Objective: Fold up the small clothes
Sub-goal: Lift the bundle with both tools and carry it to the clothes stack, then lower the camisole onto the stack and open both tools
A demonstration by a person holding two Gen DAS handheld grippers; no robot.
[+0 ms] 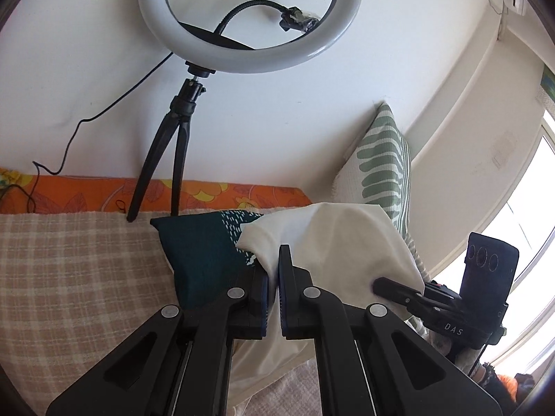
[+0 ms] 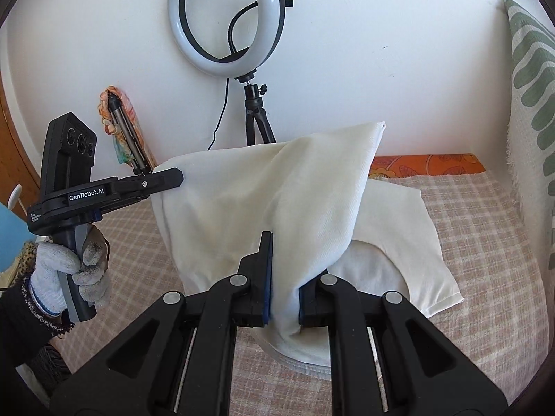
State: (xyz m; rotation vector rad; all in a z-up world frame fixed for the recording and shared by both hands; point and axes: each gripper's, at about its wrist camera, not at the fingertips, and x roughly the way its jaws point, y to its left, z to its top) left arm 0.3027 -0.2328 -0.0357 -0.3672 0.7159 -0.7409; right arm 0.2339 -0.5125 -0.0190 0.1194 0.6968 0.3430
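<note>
A small cream-white garment (image 2: 263,190) is lifted off the checked bedspread (image 2: 485,235), stretched between both grippers. My right gripper (image 2: 284,277) is shut on a bunched fold at the near edge. My left gripper (image 2: 173,178), held by a gloved hand (image 2: 69,267), pinches the garment's far left corner. In the left wrist view the left gripper (image 1: 275,270) is shut on a thin edge of the white garment (image 1: 333,242), and the right gripper (image 1: 381,284) grips it at the right. Part of the garment (image 2: 409,242) still lies flat on the bed.
A ring light (image 2: 227,20) on a small tripod stands at the wall behind. A dark teal folded cloth (image 1: 204,249) lies on the bedspread (image 1: 69,277). A green-and-white pillow (image 1: 385,159) leans at the right. An orange floral sheet (image 1: 215,194) edges the bed.
</note>
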